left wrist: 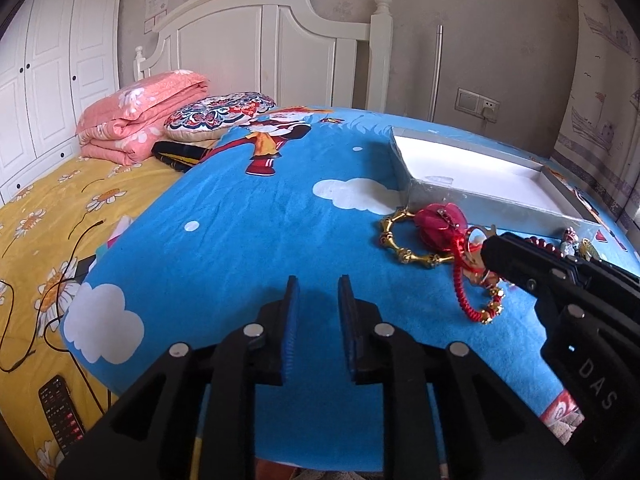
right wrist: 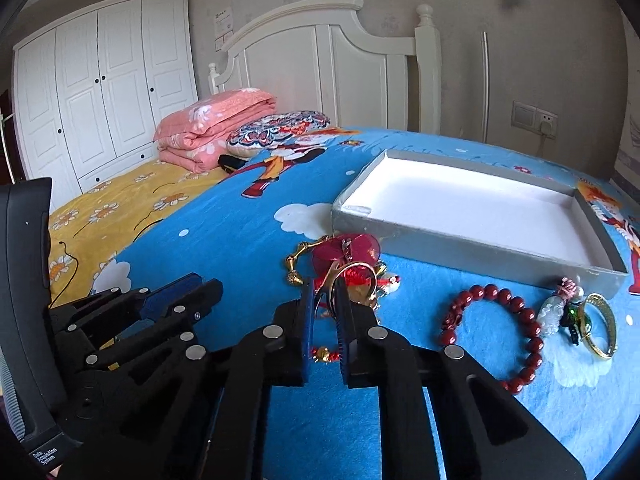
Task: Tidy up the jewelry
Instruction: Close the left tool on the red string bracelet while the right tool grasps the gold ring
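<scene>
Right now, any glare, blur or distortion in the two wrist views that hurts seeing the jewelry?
Left wrist: strong fisheye bending, dark vignette corners; the tray's white floor is blown out by daylight; the right gripper hides some of the jewelry. Right wrist: same barrel bending, sharp; the red bead bracelet is crisp, tray floor bright but readable.

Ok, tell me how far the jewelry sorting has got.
Done: nothing, the grey box is empty. In hand: the right gripper is shut on a ring among the red-corded pieces. Left: gold bangle, red bead bracelet, jade pendant, gold ring.
</scene>
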A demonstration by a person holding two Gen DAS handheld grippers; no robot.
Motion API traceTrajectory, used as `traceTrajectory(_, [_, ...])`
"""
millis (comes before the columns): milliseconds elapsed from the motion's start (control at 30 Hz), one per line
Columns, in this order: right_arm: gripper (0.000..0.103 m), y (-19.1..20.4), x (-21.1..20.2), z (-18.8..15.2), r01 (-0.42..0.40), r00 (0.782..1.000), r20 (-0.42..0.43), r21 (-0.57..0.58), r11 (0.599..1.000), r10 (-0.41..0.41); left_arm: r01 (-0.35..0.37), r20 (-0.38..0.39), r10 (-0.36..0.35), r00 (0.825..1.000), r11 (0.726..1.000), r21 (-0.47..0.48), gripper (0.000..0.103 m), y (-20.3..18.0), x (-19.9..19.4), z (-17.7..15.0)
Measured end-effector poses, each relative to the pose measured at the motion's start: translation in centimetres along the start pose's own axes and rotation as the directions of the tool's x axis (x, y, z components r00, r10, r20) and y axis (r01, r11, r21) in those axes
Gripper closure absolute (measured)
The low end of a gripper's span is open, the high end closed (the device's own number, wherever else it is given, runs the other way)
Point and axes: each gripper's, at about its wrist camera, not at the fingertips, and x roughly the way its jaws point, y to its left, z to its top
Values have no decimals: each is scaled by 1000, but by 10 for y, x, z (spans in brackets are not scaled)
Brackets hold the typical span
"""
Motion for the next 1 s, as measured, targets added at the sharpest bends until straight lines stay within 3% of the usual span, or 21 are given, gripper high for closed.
traceTrajectory(67, [100,-7,-11,-1,17,999,32,0,1000,-17,29,5,-29,1000,1000,-5,67,-8,-2,2])
traceTrajectory(133, [100,-17,-22,-3,44,997,58,3,999,-45,55,2,-55,999,998,-9,61,-19,-1,3])
traceTrajectory(300, [100,-59,-44,-8,112,990,82,70,991,-118,81,-24,-80,996,997,19,61,-51,8,3])
traceTrajectory(400, [100,-83,-56,-13,110,989,79,137,984,-121,85,-42,-84,996,996,34,65,-65,15,5])
traceTrajectory(467, [98,-92,-59,-15,117,988,79,164,980,-131,124,-58,-120,991,991,57,81,-76,16,6])
traceTrajectory(533, [93,-96,-60,-16,118,988,74,170,978,-132,155,-65,-151,986,986,66,82,-85,16,6])
traceTrajectory(567, [84,-96,-59,-17,115,989,72,168,979,-128,151,-56,-147,988,986,68,82,-88,15,7])
traceTrajectory(600, [68,-96,-59,-18,109,990,72,166,980,-122,152,-46,-149,988,986,70,82,-90,13,7])
traceTrajectory(667, [44,-95,-62,-20,88,990,92,165,982,-104,152,-25,-150,988,986,71,82,-90,9,8])
traceTrajectory(867, [45,-79,-56,-19,94,991,88,107,990,-104,189,-27,-188,982,982,22,80,-76,7,11])
traceTrajectory(1000, [45,-82,-59,-19,111,988,91,123,986,-123,218,-36,-217,976,974,54,80,-87,8,8])
